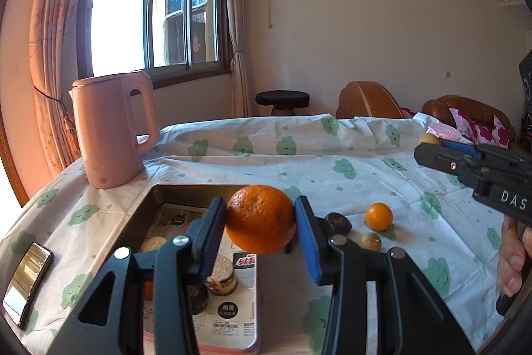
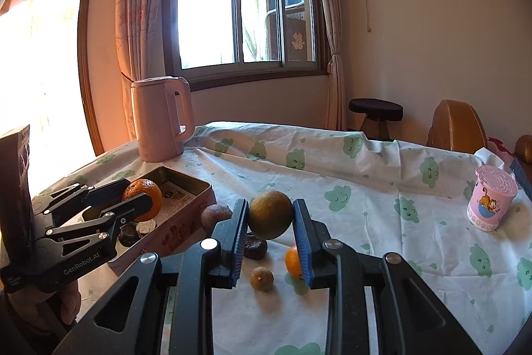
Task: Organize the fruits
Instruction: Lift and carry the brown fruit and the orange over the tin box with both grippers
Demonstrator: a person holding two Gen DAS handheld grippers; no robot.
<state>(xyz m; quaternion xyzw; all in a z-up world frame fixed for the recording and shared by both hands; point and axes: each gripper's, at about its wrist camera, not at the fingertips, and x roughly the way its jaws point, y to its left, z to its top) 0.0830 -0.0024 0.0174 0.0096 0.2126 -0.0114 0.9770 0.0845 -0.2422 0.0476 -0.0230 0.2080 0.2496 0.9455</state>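
Observation:
My left gripper (image 1: 260, 212) is shut on a large orange (image 1: 261, 228), held above the right edge of an open metal tin (image 1: 199, 187). The tin holds round biscuits and dark fruits, partly hidden by my fingers. In the right wrist view my right gripper (image 2: 270, 209) is shut on a greenish-brown round fruit (image 2: 271, 217), lifted over the cloth. Below it on the table lie a small orange (image 2: 292, 262), a small brown fruit (image 2: 261, 278), a dark wrinkled fruit (image 2: 256, 248) and a brown round fruit (image 2: 215, 214). The left gripper (image 2: 138, 193) shows there too, over the tin (image 2: 186, 218).
A pink kettle (image 1: 113, 128) stands at the back left of the table. A phone (image 1: 28, 281) lies near the left edge. A pink lidded cup (image 2: 492, 203) stands at the right. The table wears a white cloth (image 1: 332, 162) with green prints. Brown armchairs and a stool stand behind.

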